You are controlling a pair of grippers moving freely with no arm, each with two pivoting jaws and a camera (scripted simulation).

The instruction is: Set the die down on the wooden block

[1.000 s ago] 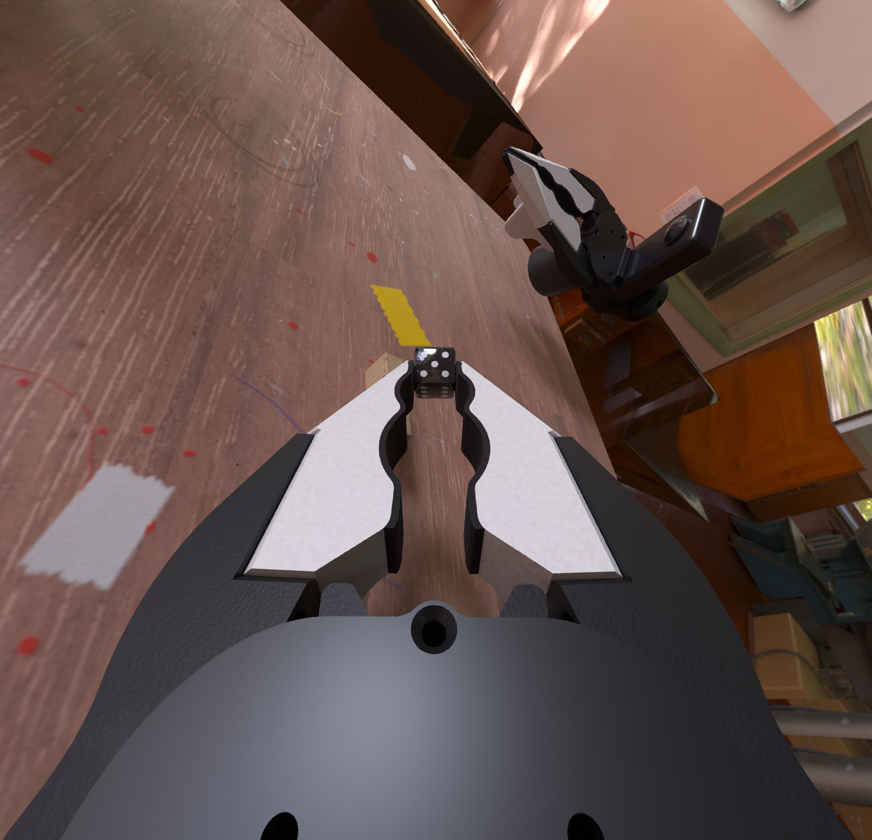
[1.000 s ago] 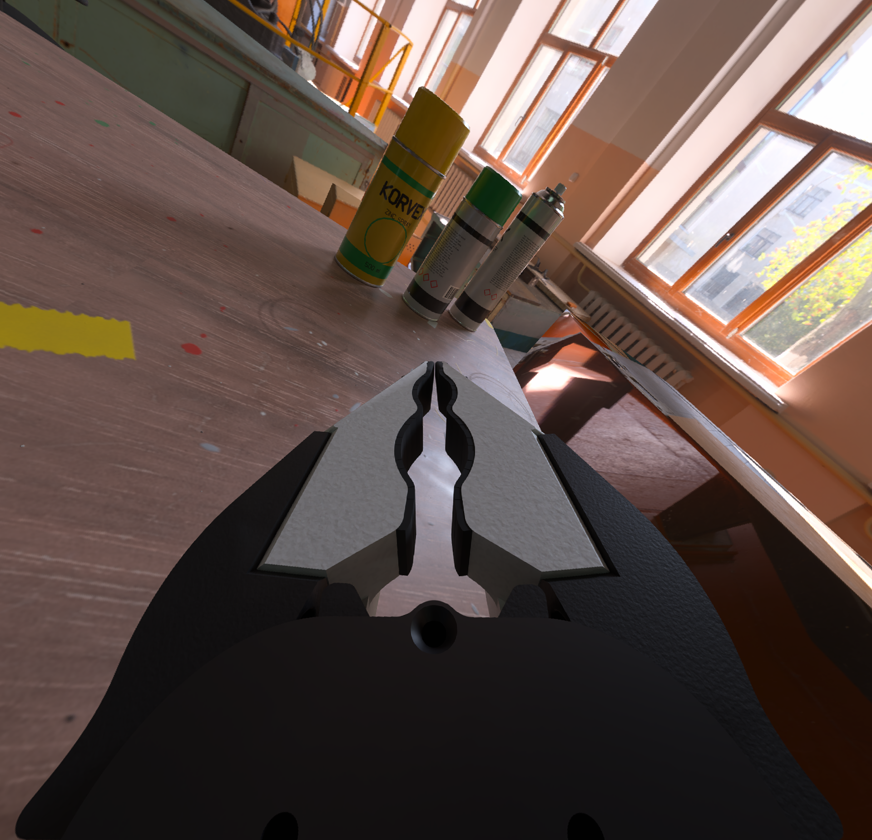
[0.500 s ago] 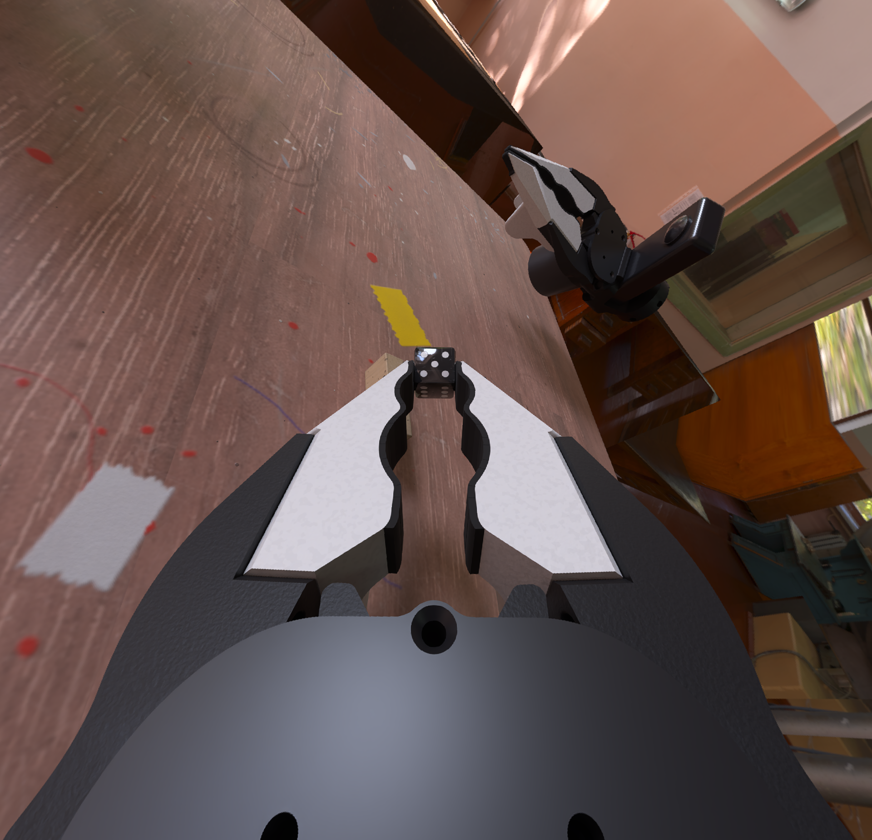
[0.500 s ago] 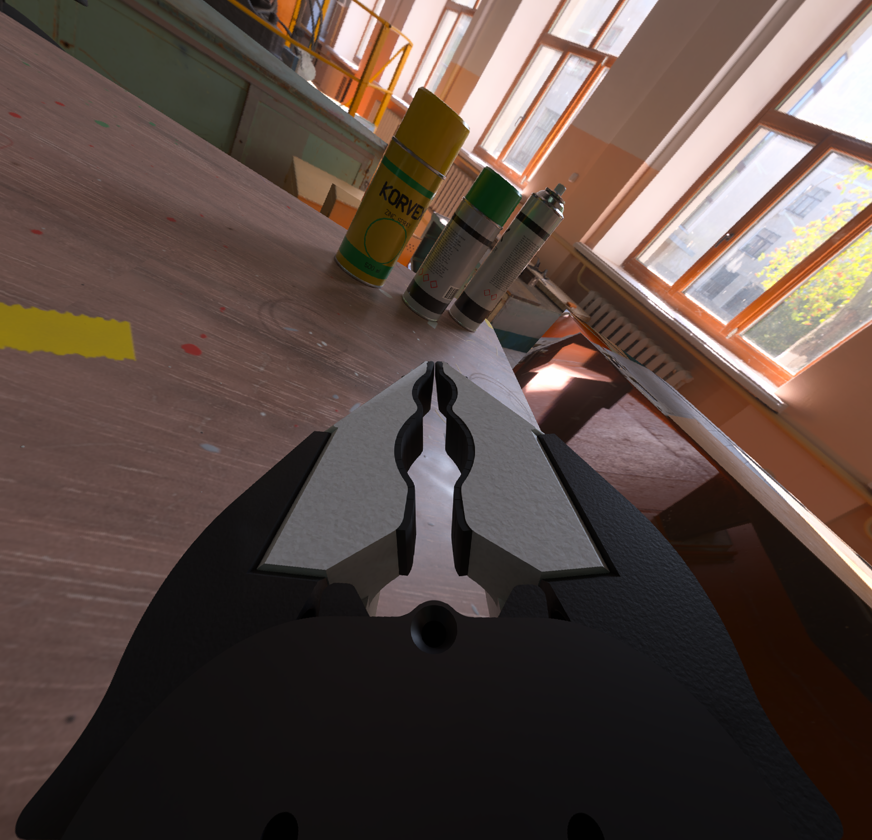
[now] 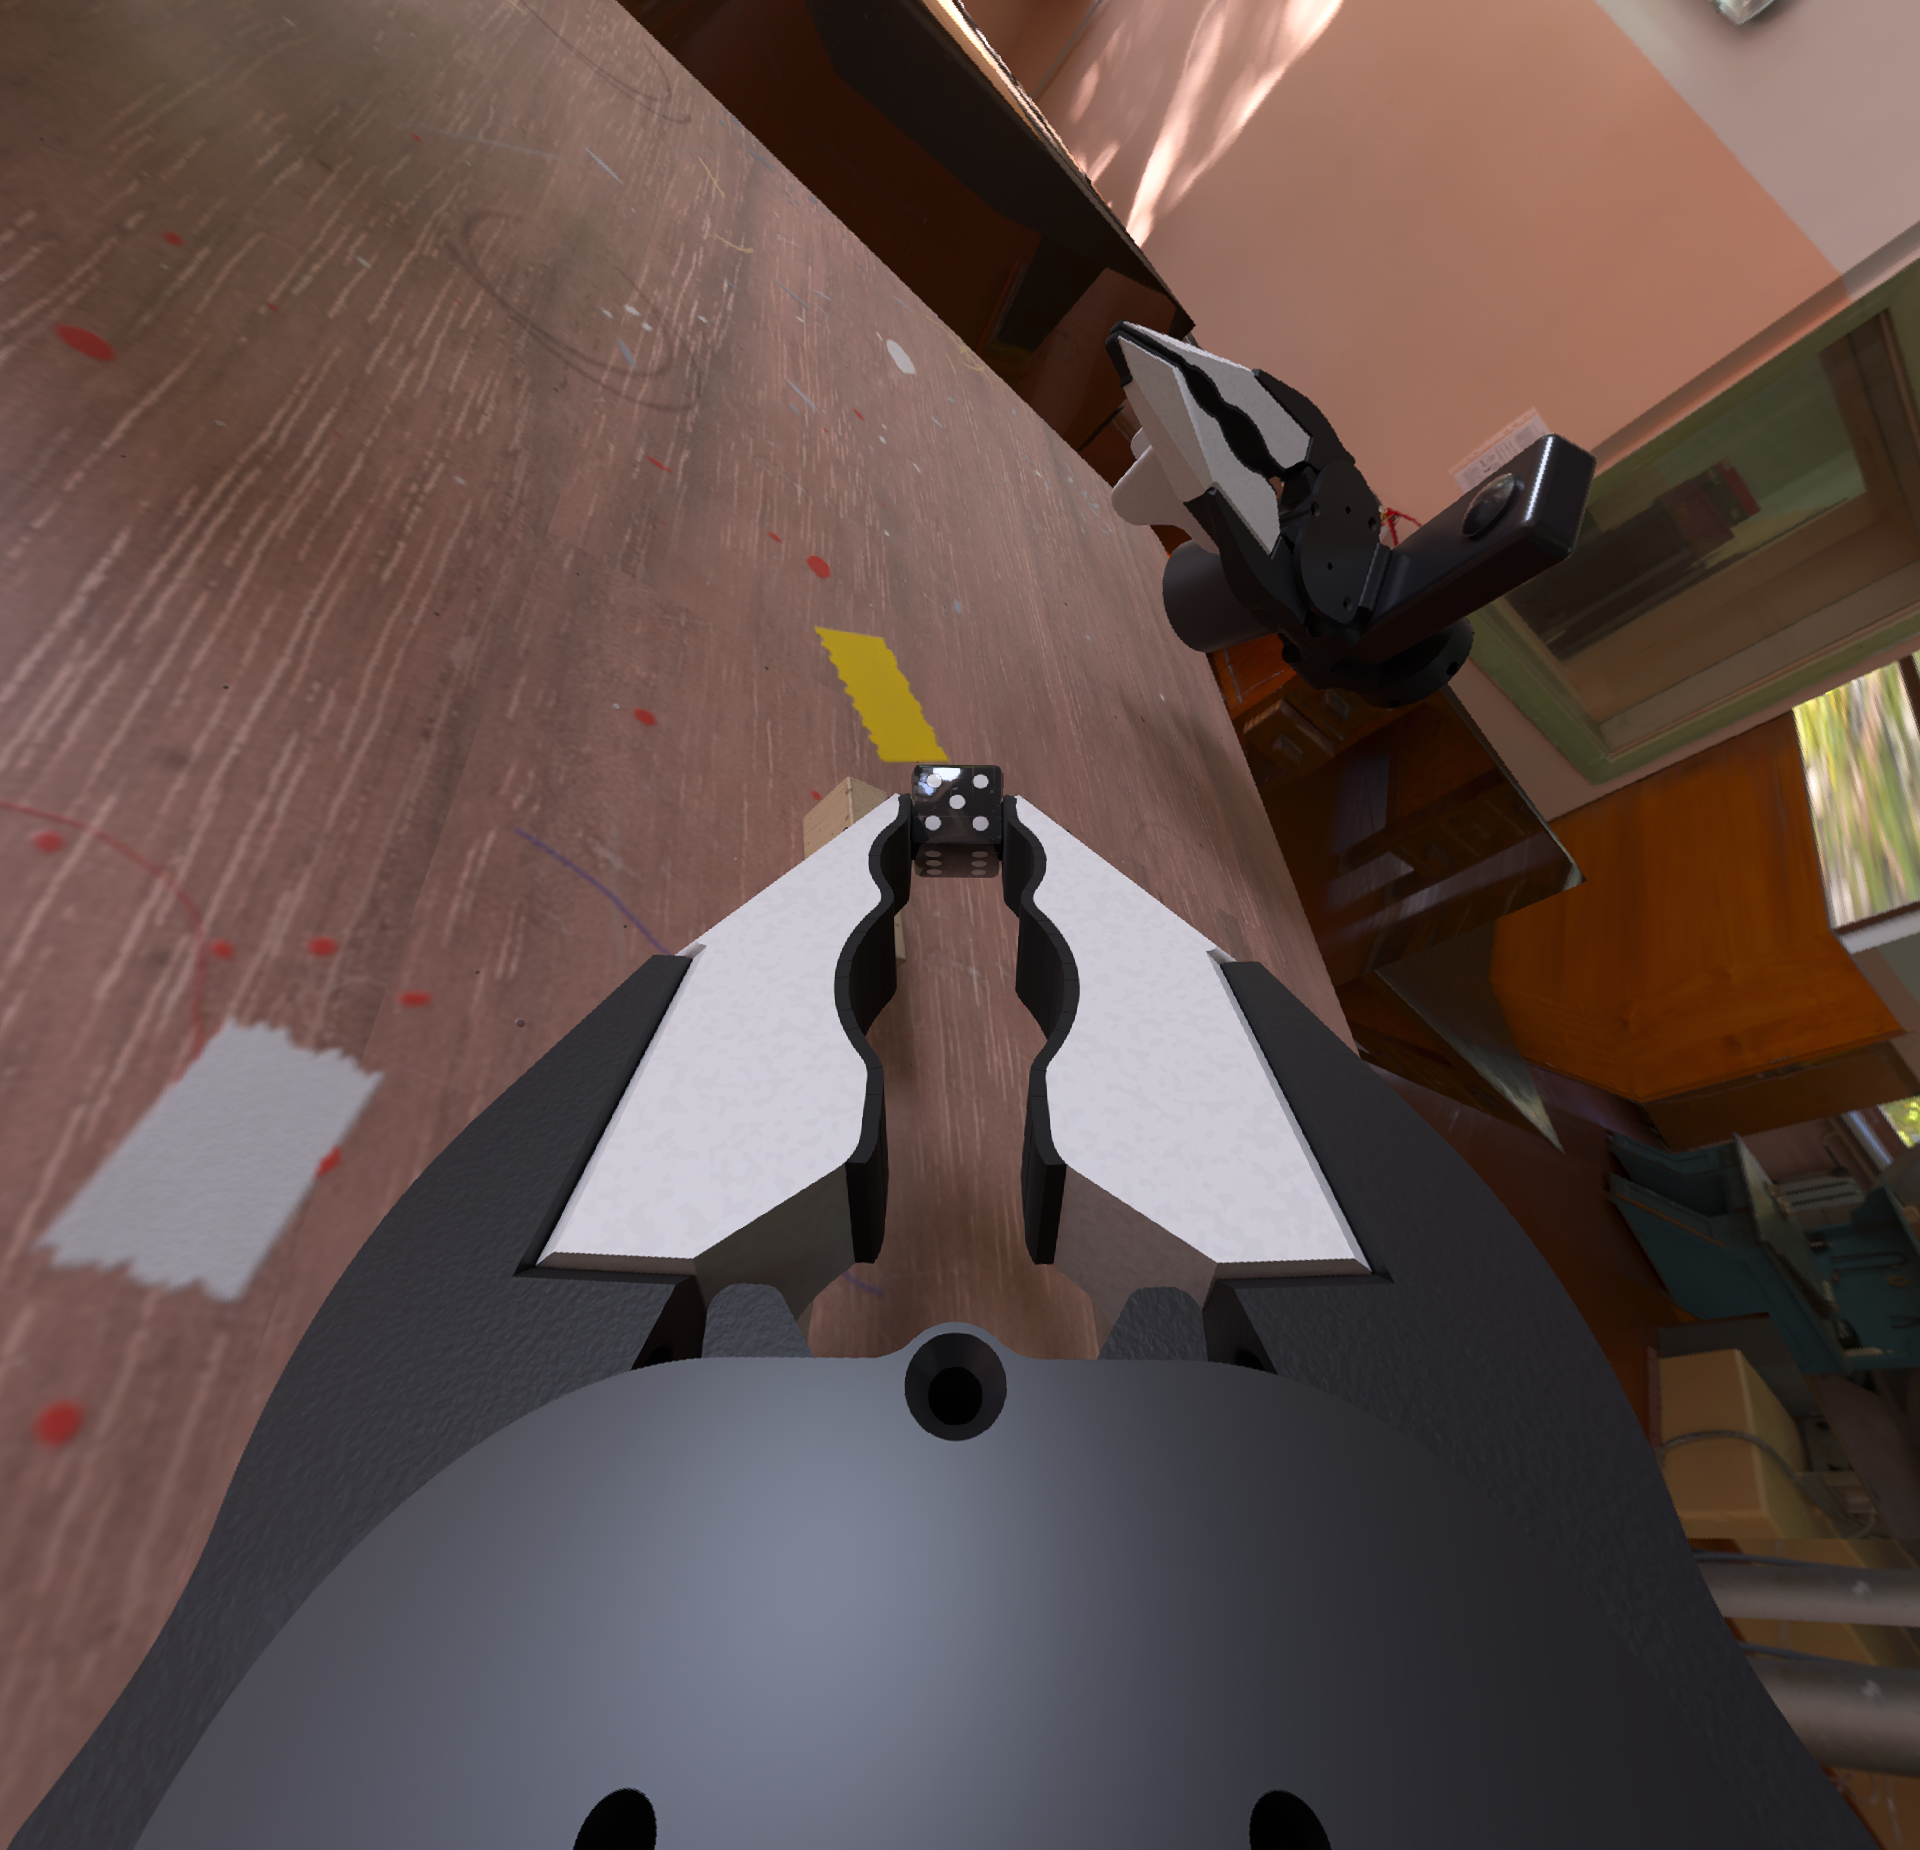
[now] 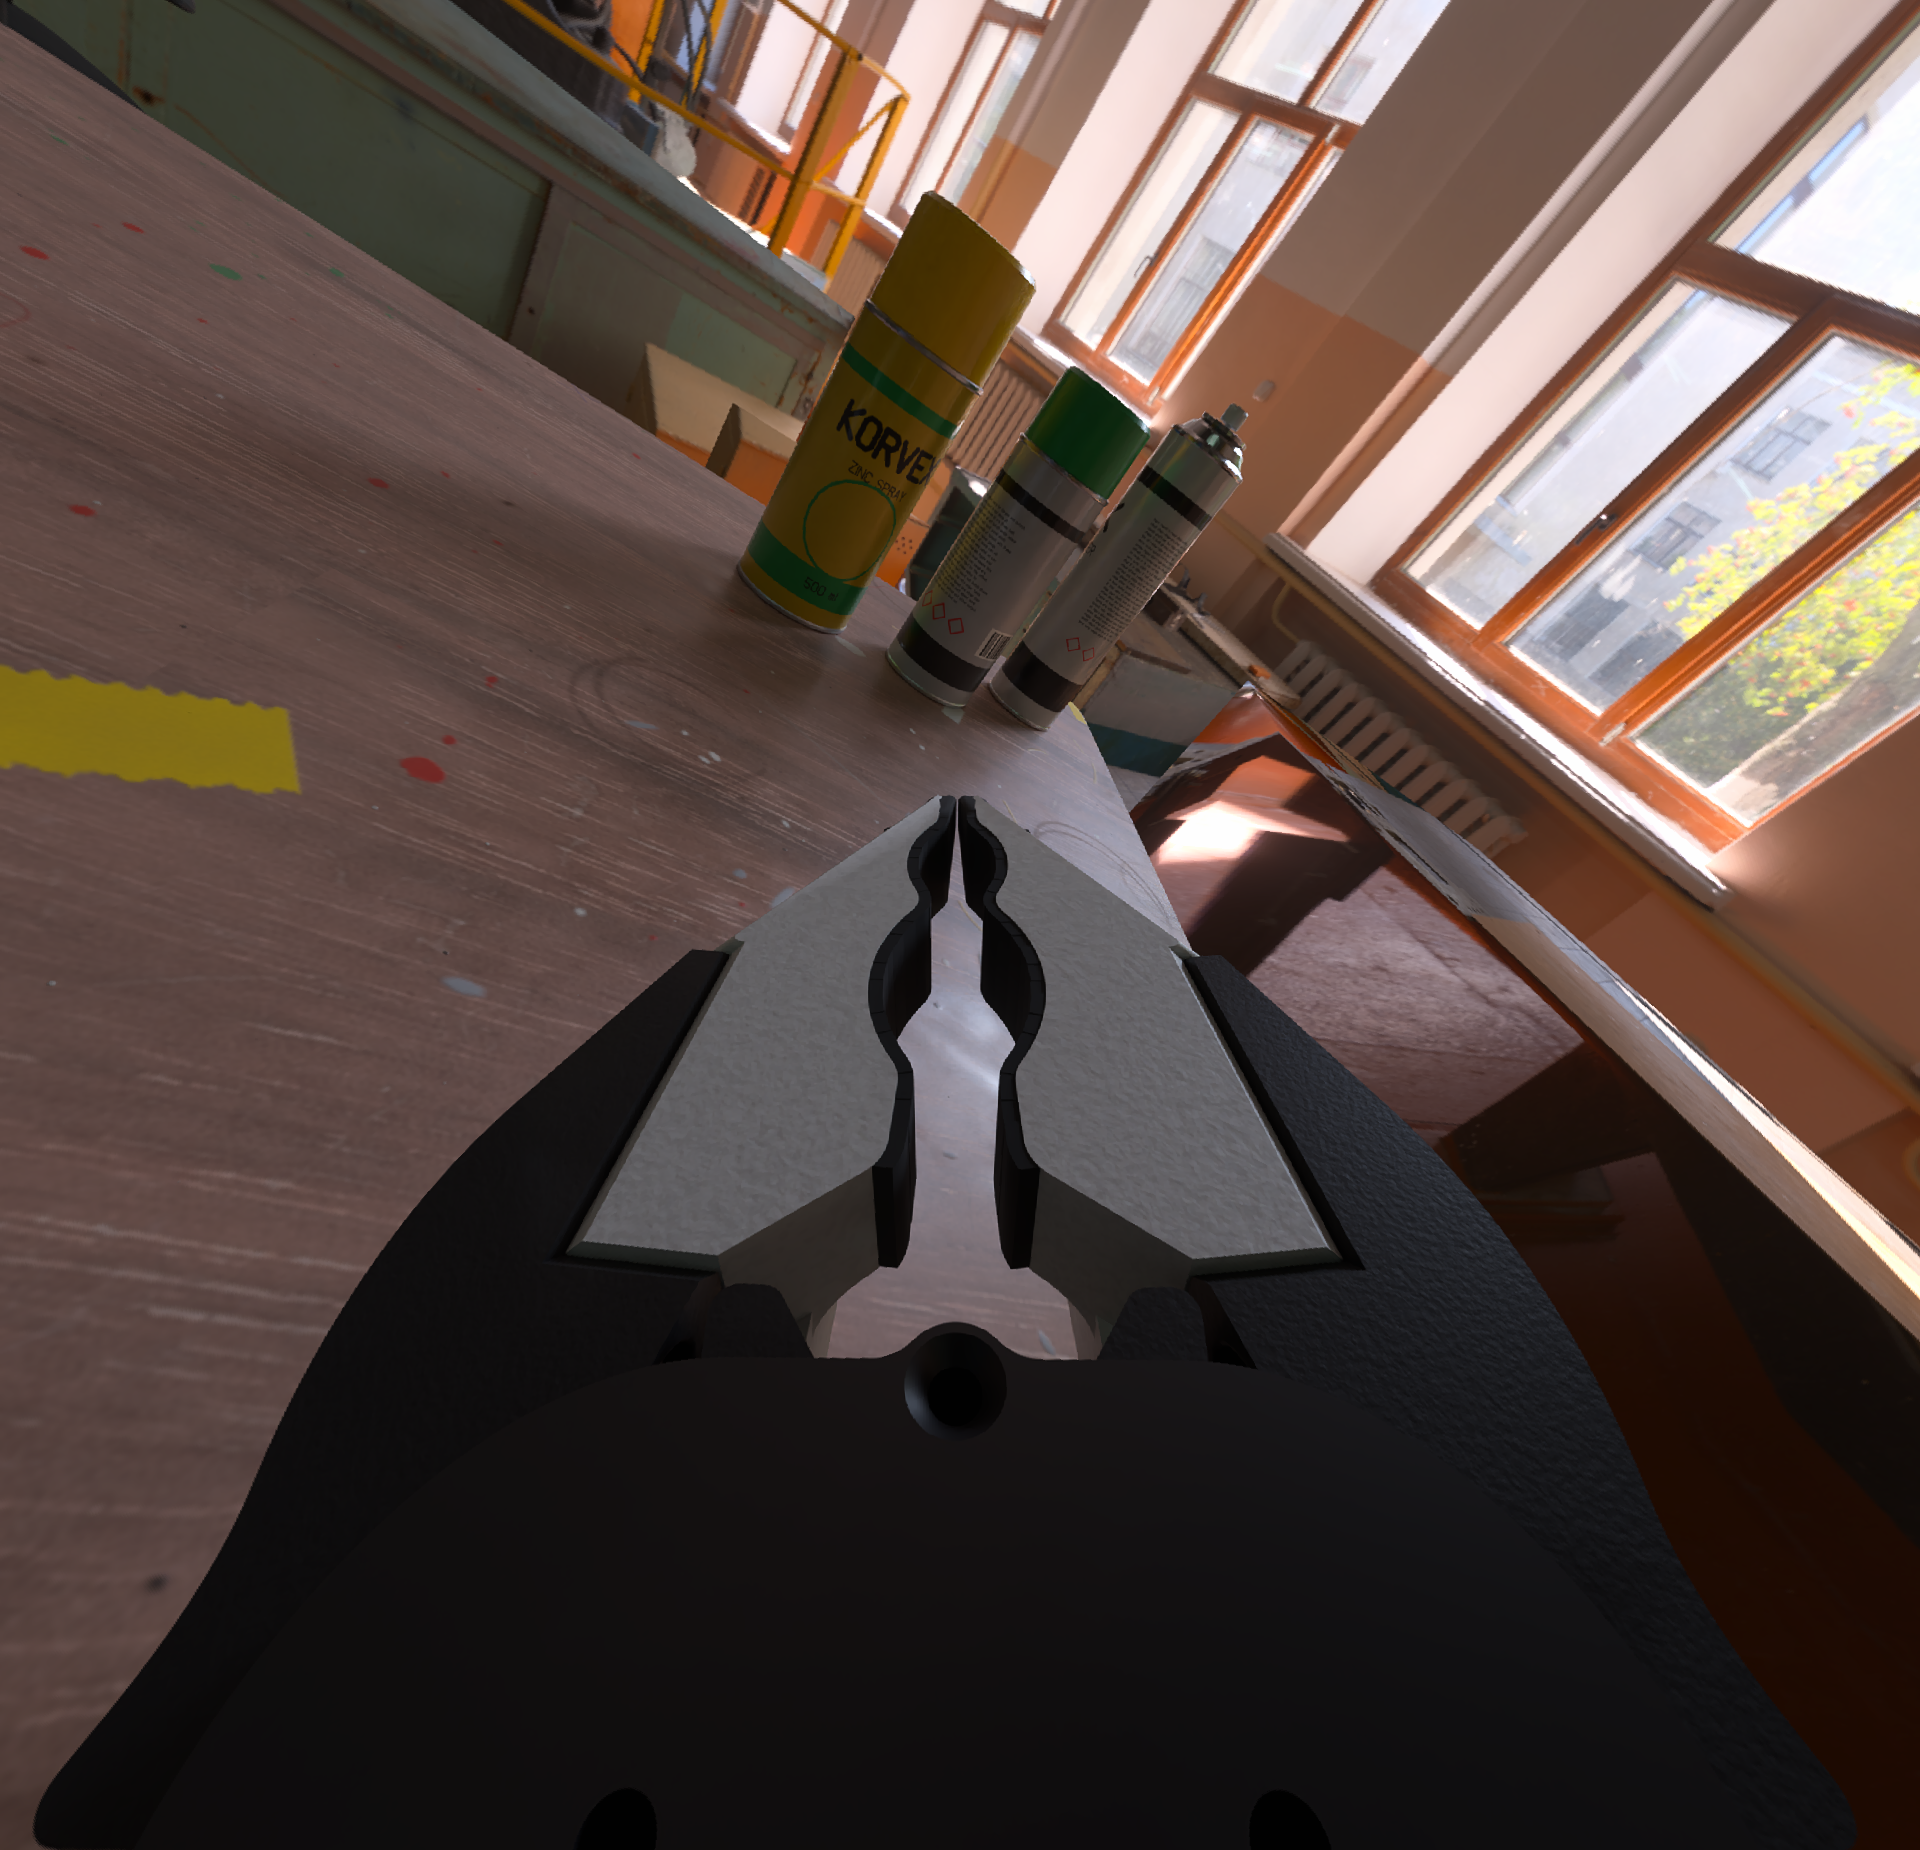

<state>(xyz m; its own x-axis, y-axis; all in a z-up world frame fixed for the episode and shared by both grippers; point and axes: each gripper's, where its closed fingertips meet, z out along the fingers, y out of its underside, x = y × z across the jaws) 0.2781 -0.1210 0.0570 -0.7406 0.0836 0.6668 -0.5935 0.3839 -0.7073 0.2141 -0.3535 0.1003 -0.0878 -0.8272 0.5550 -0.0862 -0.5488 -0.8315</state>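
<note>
My left gripper [image 5: 956,826] is shut on a small black die [image 5: 958,813] with white pips, held between its fingertips above the table. A pale wooden block [image 5: 840,813] lies on the table just below and left of the die, mostly hidden behind the left finger. My right gripper [image 6: 956,811] is shut and empty, hovering near the table's right edge. It also shows in the left wrist view [image 5: 1195,418], raised off to the right, away from the die. The die and block do not show in the right wrist view.
The brown wooden table [image 5: 364,553] carries a yellow tape strip [image 5: 878,694] just beyond the block and a grey tape patch [image 5: 208,1156] at left. Three spray cans stand at the far edge: yellow [image 6: 883,450], green-capped [image 6: 1013,543], grey [image 6: 1122,574]. The yellow strip [image 6: 145,730] shows there too.
</note>
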